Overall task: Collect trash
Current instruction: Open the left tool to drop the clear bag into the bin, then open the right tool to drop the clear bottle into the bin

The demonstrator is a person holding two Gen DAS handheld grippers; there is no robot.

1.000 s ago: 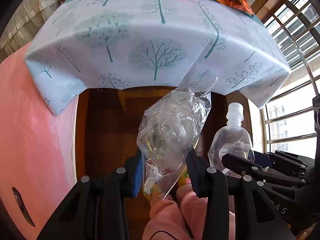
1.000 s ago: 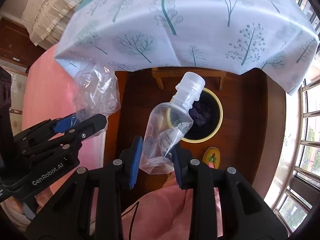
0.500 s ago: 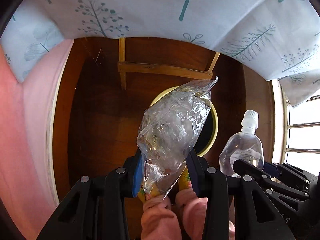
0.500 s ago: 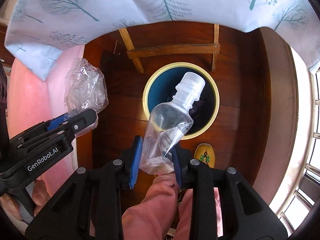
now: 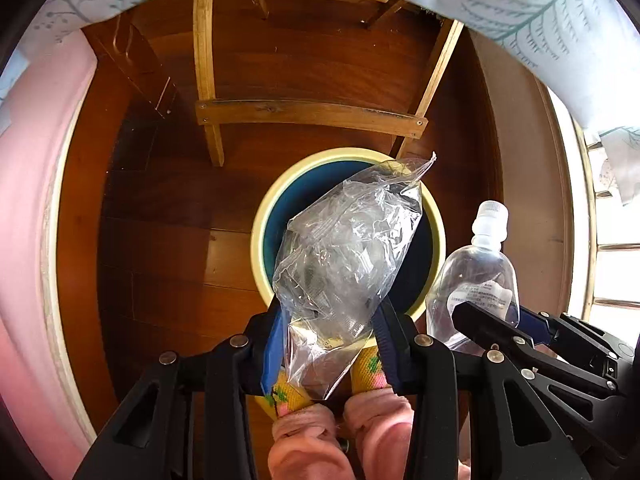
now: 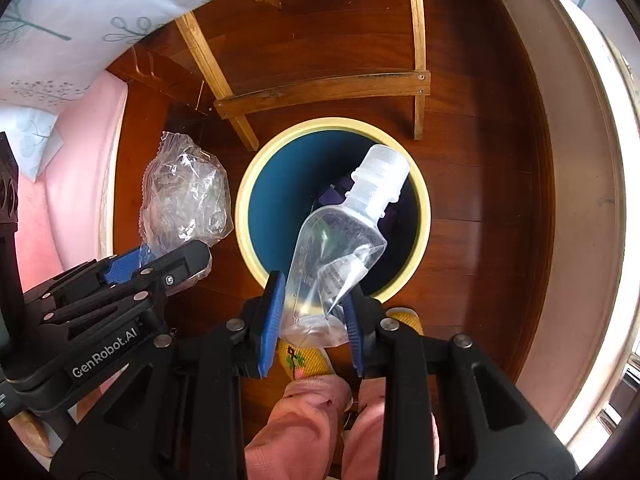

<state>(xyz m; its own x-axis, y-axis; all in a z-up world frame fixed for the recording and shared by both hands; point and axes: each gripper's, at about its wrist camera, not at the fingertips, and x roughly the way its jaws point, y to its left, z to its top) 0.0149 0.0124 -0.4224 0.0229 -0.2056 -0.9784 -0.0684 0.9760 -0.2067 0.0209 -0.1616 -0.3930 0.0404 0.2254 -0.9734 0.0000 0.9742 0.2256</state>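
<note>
Trash bin (image 6: 244, 216) is sitting on the floor beneath both grippers; left gripper (image 5: 328, 344) is pinching a clear plastic bag (image 5: 344, 256), right gripper (image 6: 312, 312) a crushed bottle (image 6: 340, 240). Releasing should wait until each is hanging inside the rim.

Daylight pours in from the window (image 5: 612, 264) on my right, washing that side out to near white. The wooden floor (image 5: 160, 240) stays dark and warm, with dull sheen on the boards. Under the tablecloth (image 6: 80, 20) it is shadowed. Glints sparkle on the clear plastic bag (image 5: 344, 264) and the bottle (image 6: 340, 240). Both views bend strongly toward the rim, and black corners ring each picture. The centre is sharp; the tablecloth looks soft at the edge.
</note>
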